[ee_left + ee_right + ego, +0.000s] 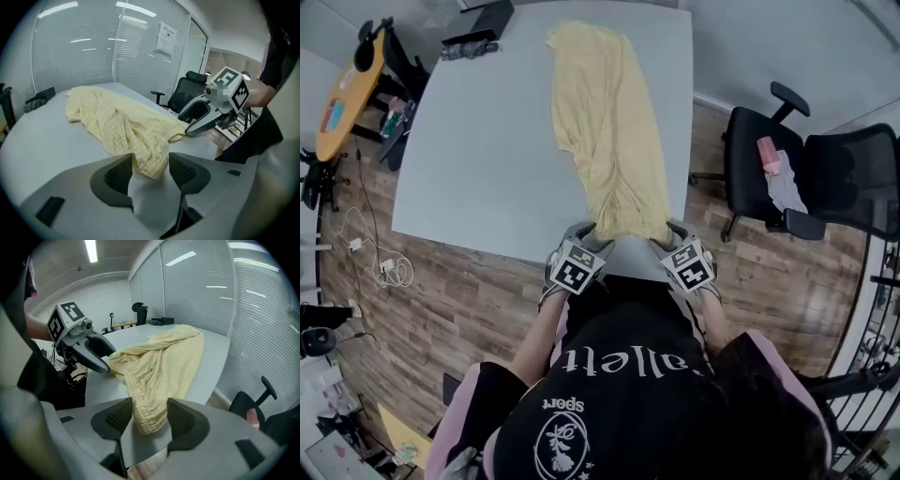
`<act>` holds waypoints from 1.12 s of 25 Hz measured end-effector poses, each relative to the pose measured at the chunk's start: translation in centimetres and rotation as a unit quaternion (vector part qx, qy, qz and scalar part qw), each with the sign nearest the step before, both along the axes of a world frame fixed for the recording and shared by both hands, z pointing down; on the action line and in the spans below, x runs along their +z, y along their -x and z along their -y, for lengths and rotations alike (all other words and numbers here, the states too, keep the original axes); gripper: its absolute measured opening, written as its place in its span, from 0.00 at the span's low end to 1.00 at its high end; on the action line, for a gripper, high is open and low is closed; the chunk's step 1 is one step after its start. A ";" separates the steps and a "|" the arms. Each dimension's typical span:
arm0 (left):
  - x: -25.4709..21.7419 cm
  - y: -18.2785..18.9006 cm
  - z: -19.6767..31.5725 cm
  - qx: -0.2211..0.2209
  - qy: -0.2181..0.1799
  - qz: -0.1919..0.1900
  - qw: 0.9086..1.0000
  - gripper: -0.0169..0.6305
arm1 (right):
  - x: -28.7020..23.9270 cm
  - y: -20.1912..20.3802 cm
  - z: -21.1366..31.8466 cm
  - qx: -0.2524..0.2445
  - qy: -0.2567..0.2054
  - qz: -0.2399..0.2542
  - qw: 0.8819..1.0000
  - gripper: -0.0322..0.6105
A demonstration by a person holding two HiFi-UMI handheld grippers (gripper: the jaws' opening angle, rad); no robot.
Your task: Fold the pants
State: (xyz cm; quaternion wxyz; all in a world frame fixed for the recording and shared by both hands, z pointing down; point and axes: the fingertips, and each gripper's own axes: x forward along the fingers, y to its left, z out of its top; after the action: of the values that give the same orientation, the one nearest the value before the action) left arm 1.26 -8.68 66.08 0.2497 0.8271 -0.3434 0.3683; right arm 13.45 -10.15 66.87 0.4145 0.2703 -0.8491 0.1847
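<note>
Pale yellow pants [609, 131] lie lengthwise on the light grey table [478, 141], running from its far edge to its near edge. Both grippers sit at the near end of the cloth, one at each corner. In the left gripper view, the left gripper [150, 166] stands open with the ribbed corner of the pants [126, 124] lying between its jaws. The right gripper [150, 416] is open too, and the other corner of the pants [164, 362] hangs between its pads. From the head view, the left gripper [591, 230] and right gripper [670, 228] flank the near hem.
Black office chairs [769, 159] stand right of the table on the wood floor, one with a pink item on it. Dark objects [478, 37] rest at the table's far left corner. An orange table [347, 89] and cables [384, 267] lie to the left.
</note>
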 end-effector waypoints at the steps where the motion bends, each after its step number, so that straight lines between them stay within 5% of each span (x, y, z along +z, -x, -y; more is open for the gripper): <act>1: 0.5 -0.1 0.0 0.000 0.004 0.007 1.000 0.41 | 0.3 0.1 0.0 0.001 0.003 0.000 1.000 0.41; 7: 2.3 -0.1 0.1 0.015 -0.004 0.053 0.998 0.38 | 1.3 0.2 0.2 0.015 0.010 0.021 1.000 0.30; 9: 2.2 -0.1 0.0 0.018 -0.003 0.054 0.998 0.29 | 1.3 0.1 0.4 0.026 0.018 0.032 0.999 0.25; 17: -2.3 0.4 0.6 -0.004 -0.050 0.002 0.999 0.20 | -2.5 0.7 1.5 0.051 0.056 0.116 0.990 0.16; 28: -13.1 4.1 3.1 0.008 -0.173 -0.011 0.985 0.19 | -13.5 4.7 3.5 0.023 -0.037 0.179 0.983 0.15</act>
State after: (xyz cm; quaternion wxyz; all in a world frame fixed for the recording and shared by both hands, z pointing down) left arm -2.85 -11.77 52.99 0.1043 0.8644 -0.3927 0.2961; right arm 8.74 -13.69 53.35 0.2414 0.2679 -0.9093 0.2077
